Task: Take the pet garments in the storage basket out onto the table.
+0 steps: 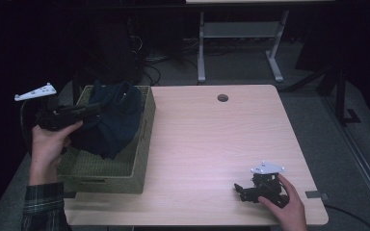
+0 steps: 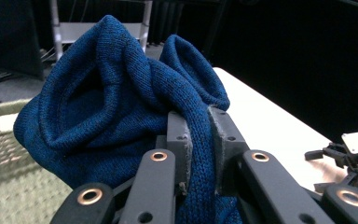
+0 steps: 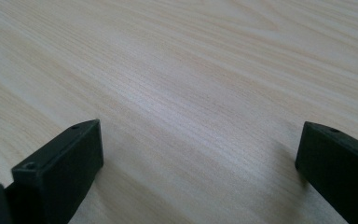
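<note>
A dark blue knitted garment [image 1: 113, 120] hangs bunched above a woven green basket [image 1: 142, 144] at the table's left side. My left gripper [image 1: 94, 108] is shut on a fold of the blue knit [image 2: 121, 93], with cloth pinched between its two pads [image 2: 179, 140]. Near the front right corner of the table, my right gripper [image 1: 241, 188] rests low over the wood, held by a hand. Its jaws stand wide apart with bare table [image 3: 191, 93] between them.
The light wooden table [image 1: 212, 139] has a round cable hole [image 1: 222, 97] near its far edge. Behind the table stand the legs of a grey desk frame [image 1: 241, 43] and loose cables on the floor. A grey tape patch [image 1: 316, 194] marks the right front corner.
</note>
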`<action>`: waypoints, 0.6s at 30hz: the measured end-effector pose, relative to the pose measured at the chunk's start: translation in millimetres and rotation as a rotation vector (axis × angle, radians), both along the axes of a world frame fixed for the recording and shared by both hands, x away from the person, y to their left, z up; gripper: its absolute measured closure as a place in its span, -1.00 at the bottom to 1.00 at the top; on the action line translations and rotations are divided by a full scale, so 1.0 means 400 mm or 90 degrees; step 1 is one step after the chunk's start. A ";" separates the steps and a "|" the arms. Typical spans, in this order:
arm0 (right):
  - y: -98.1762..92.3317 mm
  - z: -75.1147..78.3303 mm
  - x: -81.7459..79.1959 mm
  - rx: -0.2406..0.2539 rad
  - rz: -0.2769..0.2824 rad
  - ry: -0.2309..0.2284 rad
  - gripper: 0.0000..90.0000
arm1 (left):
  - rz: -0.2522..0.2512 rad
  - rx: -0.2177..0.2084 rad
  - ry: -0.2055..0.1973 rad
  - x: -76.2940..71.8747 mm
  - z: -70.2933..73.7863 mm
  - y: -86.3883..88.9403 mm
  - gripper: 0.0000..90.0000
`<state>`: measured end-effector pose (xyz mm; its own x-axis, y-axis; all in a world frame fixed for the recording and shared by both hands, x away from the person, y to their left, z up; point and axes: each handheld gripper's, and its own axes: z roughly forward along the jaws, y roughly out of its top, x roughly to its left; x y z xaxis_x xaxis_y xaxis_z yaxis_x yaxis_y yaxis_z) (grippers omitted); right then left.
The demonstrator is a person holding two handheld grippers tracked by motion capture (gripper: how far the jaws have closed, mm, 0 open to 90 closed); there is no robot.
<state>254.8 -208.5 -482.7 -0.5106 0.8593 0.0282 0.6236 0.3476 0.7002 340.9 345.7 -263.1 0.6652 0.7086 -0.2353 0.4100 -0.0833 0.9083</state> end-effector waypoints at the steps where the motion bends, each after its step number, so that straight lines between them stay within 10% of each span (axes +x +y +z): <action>1: 0.000 0.000 0.000 0.000 0.000 0.000 -0.99 | -0.003 0.000 -0.002 0.000 0.005 -0.007 0.77; 18: 0.001 0.000 0.000 0.002 -0.001 0.001 -0.99 | -0.083 -0.011 -0.033 0.022 0.063 -0.150 0.77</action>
